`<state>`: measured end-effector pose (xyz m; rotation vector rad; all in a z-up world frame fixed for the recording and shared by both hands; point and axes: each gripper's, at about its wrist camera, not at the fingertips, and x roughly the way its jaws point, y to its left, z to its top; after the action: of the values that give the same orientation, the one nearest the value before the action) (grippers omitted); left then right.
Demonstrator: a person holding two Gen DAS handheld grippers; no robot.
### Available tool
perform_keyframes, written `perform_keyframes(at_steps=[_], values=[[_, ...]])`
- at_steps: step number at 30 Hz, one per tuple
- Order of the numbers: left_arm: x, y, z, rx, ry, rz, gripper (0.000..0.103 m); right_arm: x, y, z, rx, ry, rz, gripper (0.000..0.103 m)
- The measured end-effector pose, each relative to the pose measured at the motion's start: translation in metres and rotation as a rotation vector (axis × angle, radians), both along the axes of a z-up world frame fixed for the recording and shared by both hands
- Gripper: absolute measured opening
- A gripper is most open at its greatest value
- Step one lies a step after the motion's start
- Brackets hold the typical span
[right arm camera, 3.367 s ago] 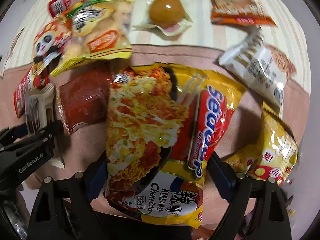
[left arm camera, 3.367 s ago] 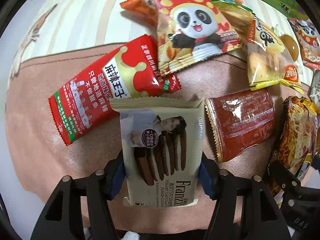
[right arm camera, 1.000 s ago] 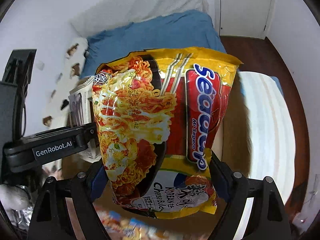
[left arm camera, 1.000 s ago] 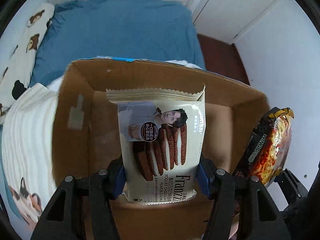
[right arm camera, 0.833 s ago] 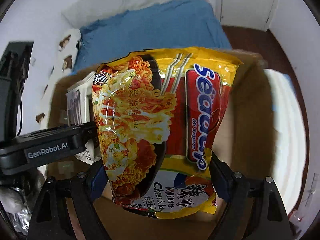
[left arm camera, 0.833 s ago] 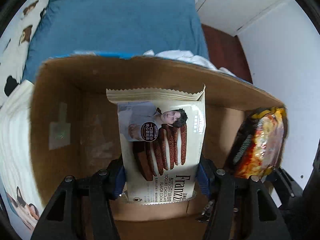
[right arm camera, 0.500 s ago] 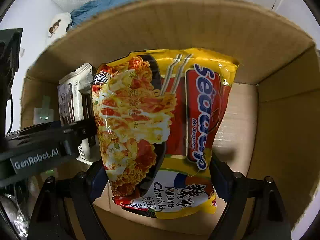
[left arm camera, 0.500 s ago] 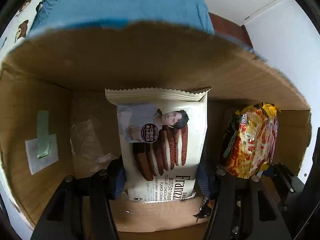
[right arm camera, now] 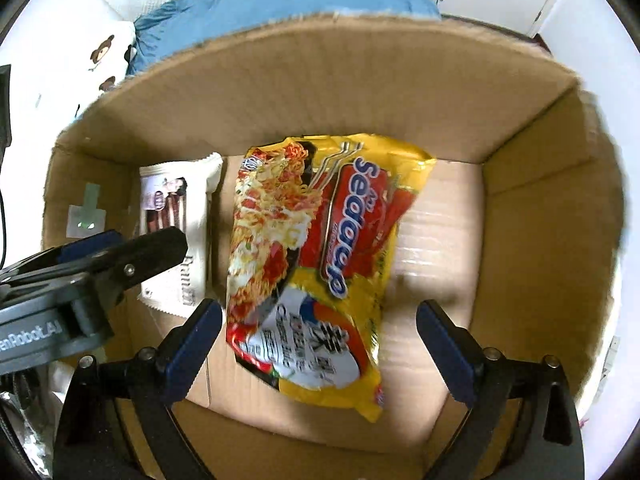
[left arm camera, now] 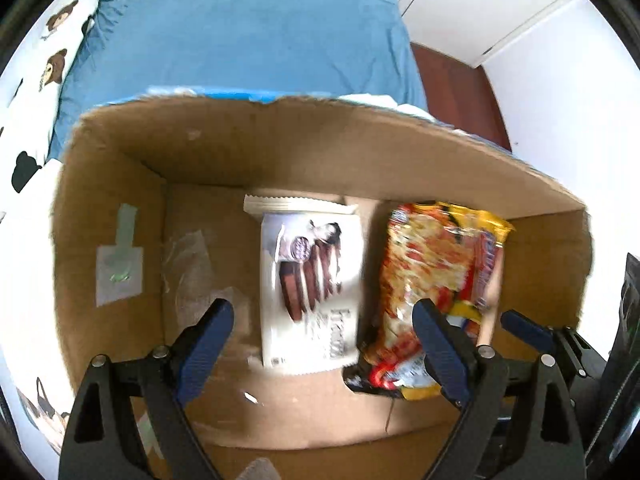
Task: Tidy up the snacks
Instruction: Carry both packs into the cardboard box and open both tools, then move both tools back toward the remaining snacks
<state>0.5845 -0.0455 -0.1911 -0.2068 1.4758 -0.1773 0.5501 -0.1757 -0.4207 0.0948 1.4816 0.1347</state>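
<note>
A white cookie pack [left arm camera: 308, 288] lies blurred on the floor of an open cardboard box [left arm camera: 248, 148], below my left gripper [left arm camera: 320, 336]. That gripper's jaws are opening, and its blue pads stand clear of the pack on both sides. Beside it lies a yellow and red noodle packet [left arm camera: 436, 276]. In the right wrist view the noodle packet [right arm camera: 316, 256] sits loose in the cardboard box [right arm camera: 532, 240], with the cookie pack [right arm camera: 180, 232] to its left. My right gripper [right arm camera: 320, 340] hangs over it, jaws opening, pads off the packet. The left gripper's finger [right arm camera: 132, 256] reaches in from the left.
The box stands on a striped cover next to a bed with a blue sheet [left arm camera: 240, 36] and a bear-print pillow [left arm camera: 36, 76]. A taped label [left arm camera: 120, 272] sticks to the box's left inner wall. White walls and a dark red floor [left arm camera: 452, 92] lie beyond.
Both grippers carried their packs down into the box and spread their jaws. The cookie pack and the noodle packet have dropped free onto the box floor.
</note>
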Motion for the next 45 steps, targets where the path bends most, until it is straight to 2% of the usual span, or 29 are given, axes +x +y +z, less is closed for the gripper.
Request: perform_keyframes(at_steps=[6, 9, 10, 11, 14, 15, 23, 28, 32, 36, 41, 43, 45], values=[[-0.042, -0.002, 0.045, 0.073, -0.145, 0.010, 0.092, -0.047, -0.002, 0.031, -0.022, -0.115, -0.033, 0.100], [-0.072, -0.004, 0.062, 0.100, -0.215, 0.008, 0.092, -0.060, 0.023, 0.076, -0.028, -0.159, -0.041, 0.100], [-0.089, -0.008, 0.066, 0.110, -0.242, 0.008, 0.092, -0.070, 0.023, 0.080, -0.028, -0.174, -0.041, 0.100], [-0.087, 0.002, 0.069, 0.115, -0.255, 0.008, 0.092, -0.071, 0.024, 0.078, -0.031, -0.189, -0.043, 0.100], [-0.109, 0.005, 0.088, 0.127, -0.302, 0.008, 0.092, -0.085, 0.033, 0.100, -0.035, -0.230, -0.050, 0.100], [-0.116, 0.006, 0.092, 0.133, -0.317, 0.009, 0.092, -0.092, 0.036, 0.121, -0.035, -0.239, -0.052, 0.100], [-0.163, 0.019, 0.117, 0.126, -0.381, 0.028, 0.092, -0.146, 0.036, 0.176, -0.010, -0.313, -0.070, 0.100], [-0.197, 0.031, 0.130, 0.099, -0.406, 0.049, 0.092, -0.181, 0.038, 0.192, 0.027, -0.326, -0.078, 0.100], [-0.232, 0.050, 0.124, 0.123, -0.408, 0.072, 0.092, -0.217, 0.044, 0.176, 0.070, -0.289, -0.078, 0.100], [-0.270, 0.073, 0.095, 0.176, -0.363, 0.087, 0.092, -0.245, 0.049, 0.140, 0.120, -0.199, -0.092, 0.100], [-0.307, 0.101, 0.030, 0.249, -0.212, 0.055, 0.092, -0.271, 0.061, 0.085, 0.165, -0.075, -0.094, 0.100], [-0.313, 0.107, 0.005, 0.235, -0.129, 0.043, 0.092, -0.274, 0.068, 0.069, 0.166, -0.053, -0.087, 0.099], [-0.316, 0.112, -0.013, 0.202, -0.081, 0.055, 0.092, -0.271, 0.077, 0.049, 0.158, -0.031, -0.077, 0.096]])
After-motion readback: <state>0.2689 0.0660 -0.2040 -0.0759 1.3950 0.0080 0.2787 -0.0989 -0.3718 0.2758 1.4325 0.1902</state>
